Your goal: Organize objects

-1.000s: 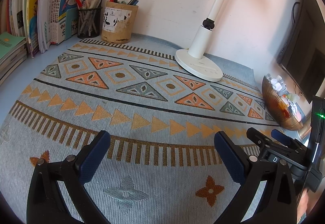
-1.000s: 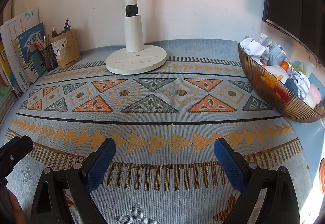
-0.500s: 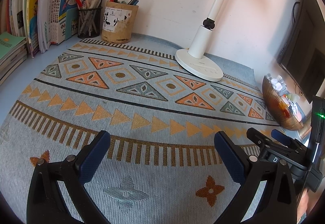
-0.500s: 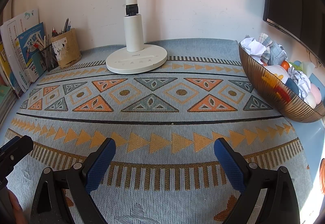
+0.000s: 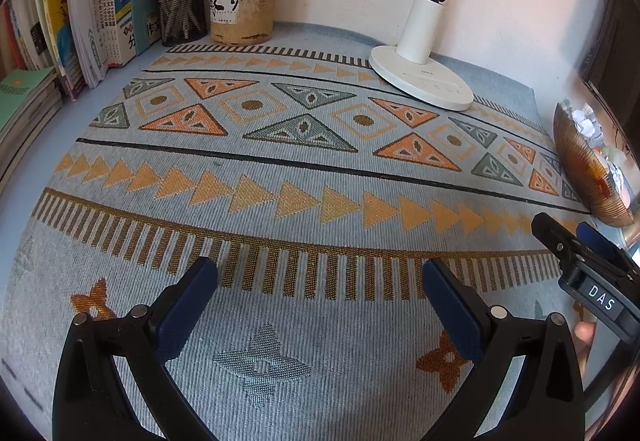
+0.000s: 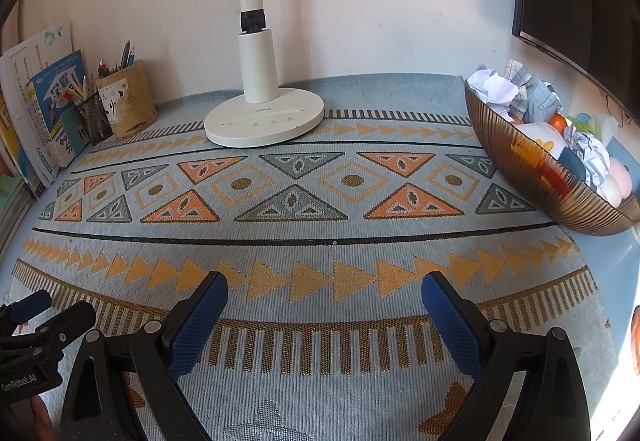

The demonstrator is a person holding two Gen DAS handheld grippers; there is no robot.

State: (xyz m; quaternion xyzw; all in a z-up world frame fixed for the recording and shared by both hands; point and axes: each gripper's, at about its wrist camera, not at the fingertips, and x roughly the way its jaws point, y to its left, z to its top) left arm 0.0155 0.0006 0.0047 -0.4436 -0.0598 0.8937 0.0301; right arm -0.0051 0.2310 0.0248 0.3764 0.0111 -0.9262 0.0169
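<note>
Two handheld grippers hover low over a patterned woven mat (image 6: 320, 225) on a desk. The left gripper (image 5: 320, 293) and the right gripper (image 6: 324, 305) both have blue-padded fingers spread wide, holding nothing. Beyond them the mat's middle lies bare. At its right edge sits a ribbed amber bowl (image 6: 532, 177) heaped with crumpled paper (image 6: 492, 89), a checked cloth (image 6: 532, 93) and small coloured items — well apart from both grippers. Farther back, a white lamp base (image 6: 264, 121) rests on the mat's far edge; at far left, a cork pen cup (image 5: 244, 5) and a mesh pen holder (image 5: 182, 17) stand just beside upright books (image 5: 100, 1) against the wall.
</note>
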